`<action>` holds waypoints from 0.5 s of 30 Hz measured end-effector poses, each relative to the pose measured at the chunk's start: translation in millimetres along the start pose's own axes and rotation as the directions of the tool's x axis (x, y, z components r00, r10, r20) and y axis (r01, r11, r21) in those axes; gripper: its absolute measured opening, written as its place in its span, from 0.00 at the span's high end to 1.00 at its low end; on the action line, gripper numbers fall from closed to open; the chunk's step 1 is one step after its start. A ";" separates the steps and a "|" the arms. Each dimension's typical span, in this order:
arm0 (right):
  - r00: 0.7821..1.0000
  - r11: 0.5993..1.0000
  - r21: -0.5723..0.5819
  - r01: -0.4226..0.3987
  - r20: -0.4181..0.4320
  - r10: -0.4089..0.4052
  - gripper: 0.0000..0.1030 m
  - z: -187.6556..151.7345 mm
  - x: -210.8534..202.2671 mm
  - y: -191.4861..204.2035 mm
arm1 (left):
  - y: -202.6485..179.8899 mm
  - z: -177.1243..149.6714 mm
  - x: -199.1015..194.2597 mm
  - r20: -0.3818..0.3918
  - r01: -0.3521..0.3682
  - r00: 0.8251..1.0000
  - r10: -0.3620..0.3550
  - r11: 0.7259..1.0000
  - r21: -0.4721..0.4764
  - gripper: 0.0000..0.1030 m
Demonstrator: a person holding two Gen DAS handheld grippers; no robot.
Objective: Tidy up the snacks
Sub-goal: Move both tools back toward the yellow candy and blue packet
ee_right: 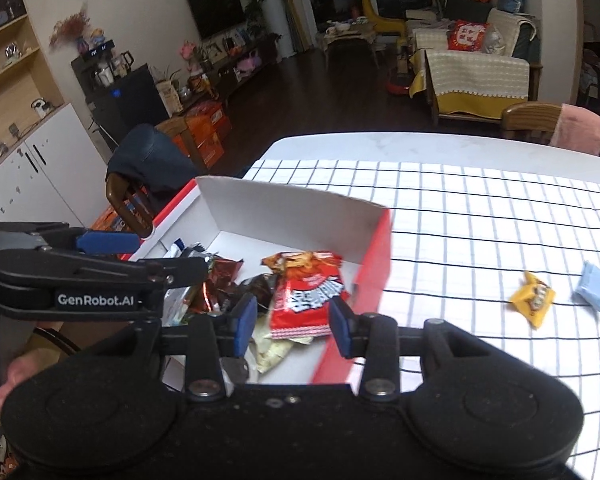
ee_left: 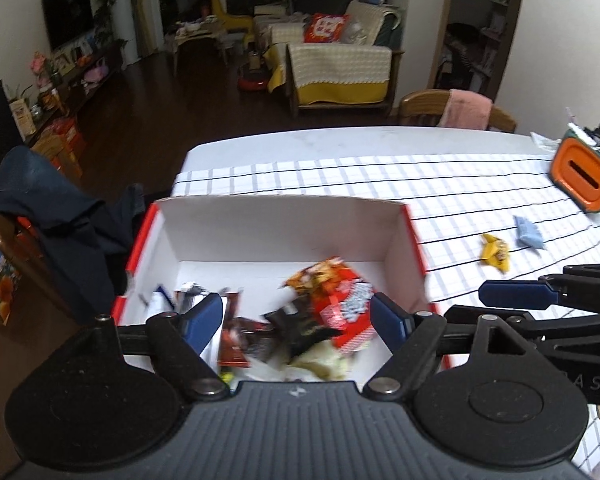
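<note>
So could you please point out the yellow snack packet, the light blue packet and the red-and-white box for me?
yellow snack packet (ee_right: pixel 533 298): right wrist view, middle of the wrapper.
light blue packet (ee_right: pixel 592 286): right wrist view, centre of the packet.
red-and-white box (ee_left: pixel 284 224): left wrist view, white inner far wall.

Dim living room — dark floor, sofa, wall TV.

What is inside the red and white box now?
The box holds a red snack bag, dark brown wrappers, a black packet and a pale wrapper. The packets overlap, and the left gripper covers the near part, so anything beneath is hidden.
</note>
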State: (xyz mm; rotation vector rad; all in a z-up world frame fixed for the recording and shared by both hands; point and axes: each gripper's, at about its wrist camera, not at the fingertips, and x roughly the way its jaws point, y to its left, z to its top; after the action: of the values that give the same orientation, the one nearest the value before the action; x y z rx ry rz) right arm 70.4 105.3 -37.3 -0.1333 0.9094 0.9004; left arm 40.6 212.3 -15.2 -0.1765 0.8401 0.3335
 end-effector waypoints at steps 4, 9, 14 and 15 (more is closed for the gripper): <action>1.000 1.000 0.016 0.014 0.013 -0.014 0.59 -6.2 -17.5 -21.0 | -22.5 -0.5 -3.0 0.012 0.023 1.000 -0.023 1.000 0.014 0.21; 0.999 0.999 0.035 0.032 0.041 -0.033 0.42 -15.3 -38.7 -48.3 | -53.9 -1.7 -5.9 0.029 0.054 0.998 -0.055 0.997 0.048 0.19; 0.997 0.996 0.065 0.058 0.053 -0.061 0.31 -23.8 -58.6 -80.3 | -86.2 -3.3 -5.4 0.054 0.077 0.995 -0.081 0.994 0.076 0.19; 0.996 0.995 0.070 0.067 0.059 -0.071 0.22 -25.6 -62.6 -86.4 | -92.9 -3.0 -4.0 0.055 0.082 0.995 -0.087 0.993 0.081 0.18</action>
State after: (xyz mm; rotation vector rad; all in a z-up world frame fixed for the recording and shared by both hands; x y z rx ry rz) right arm 98.9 -0.5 -30.0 -0.0771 0.8719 0.8041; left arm 69.2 123.9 -12.0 -0.1276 0.7839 0.2248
